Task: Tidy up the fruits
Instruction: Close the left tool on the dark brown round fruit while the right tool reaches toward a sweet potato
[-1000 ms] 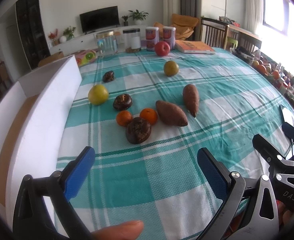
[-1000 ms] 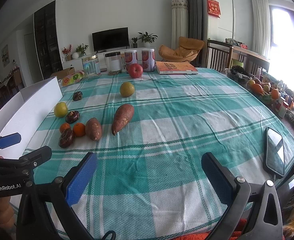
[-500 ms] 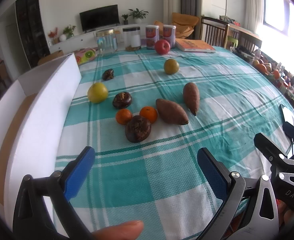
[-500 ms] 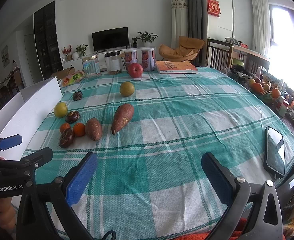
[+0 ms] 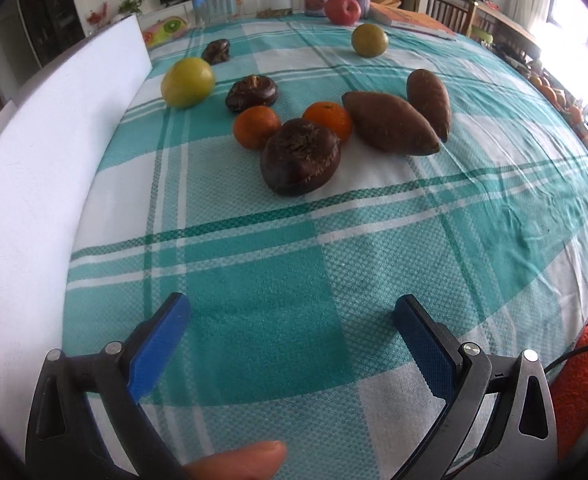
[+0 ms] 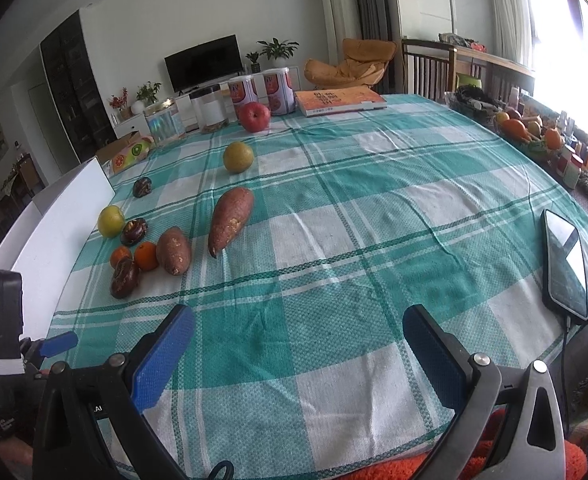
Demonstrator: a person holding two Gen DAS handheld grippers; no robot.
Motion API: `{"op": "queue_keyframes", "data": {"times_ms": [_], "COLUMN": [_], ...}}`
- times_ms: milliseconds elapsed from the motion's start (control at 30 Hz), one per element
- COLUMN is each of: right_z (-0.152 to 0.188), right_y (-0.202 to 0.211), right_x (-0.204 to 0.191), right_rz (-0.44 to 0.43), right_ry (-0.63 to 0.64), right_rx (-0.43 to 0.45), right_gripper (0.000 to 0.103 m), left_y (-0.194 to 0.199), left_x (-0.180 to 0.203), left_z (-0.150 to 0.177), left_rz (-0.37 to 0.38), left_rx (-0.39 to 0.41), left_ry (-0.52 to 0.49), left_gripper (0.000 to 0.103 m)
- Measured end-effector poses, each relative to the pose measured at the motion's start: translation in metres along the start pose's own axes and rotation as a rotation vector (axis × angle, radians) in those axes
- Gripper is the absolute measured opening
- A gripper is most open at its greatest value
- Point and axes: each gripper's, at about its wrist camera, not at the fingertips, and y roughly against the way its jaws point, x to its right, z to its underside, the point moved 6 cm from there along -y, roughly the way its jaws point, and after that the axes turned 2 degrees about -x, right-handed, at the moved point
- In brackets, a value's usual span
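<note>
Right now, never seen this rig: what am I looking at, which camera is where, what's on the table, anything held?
No robot here: a person carries a hand-held gripper in each hand, each with a fisheye camera looking along its two blue-padded fingers. One picture is from the left hand-held gripper, low over the checked tablecloth; the other is from the right hand-held gripper, higher up. Both are open and hold nothing.

On the cloth: two sweet potatoes, two oranges, three dark brown fruits, the nearest just ahead of the left gripper, two yellow-green fruits, a red apple. A white box stands on the left, a phone at the right edge.
</note>
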Motion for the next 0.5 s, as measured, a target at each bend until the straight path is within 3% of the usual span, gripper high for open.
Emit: {"op": "queue_keyframes", "data": {"times_ms": [133, 300, 500], "right_z": [-0.008, -0.009, -0.016], "right_y": [-0.033, -0.043, -0.031], "right_x": [-0.002, -0.001, 0.010], "right_rz": [-0.022, 0.036, 0.005], "right_ry": [-0.052, -0.070, -0.116], "right_rx": [-0.092, -0.064, 0.002], "right_gripper": [0.103, 0.103, 0.103], "left_y": [0.003, 0.006, -0.001], "left_x": [0.000, -0.001, -0.003], "left_z": [0.001, 0.000, -0.010], "left_rz": [0.006, 0.015, 0.011], "left_rx": [-0.001, 0.001, 0.004], "left_ry": [-0.002, -0.012, 0.001], "left_gripper": [0.103, 0.103, 0.103]}}
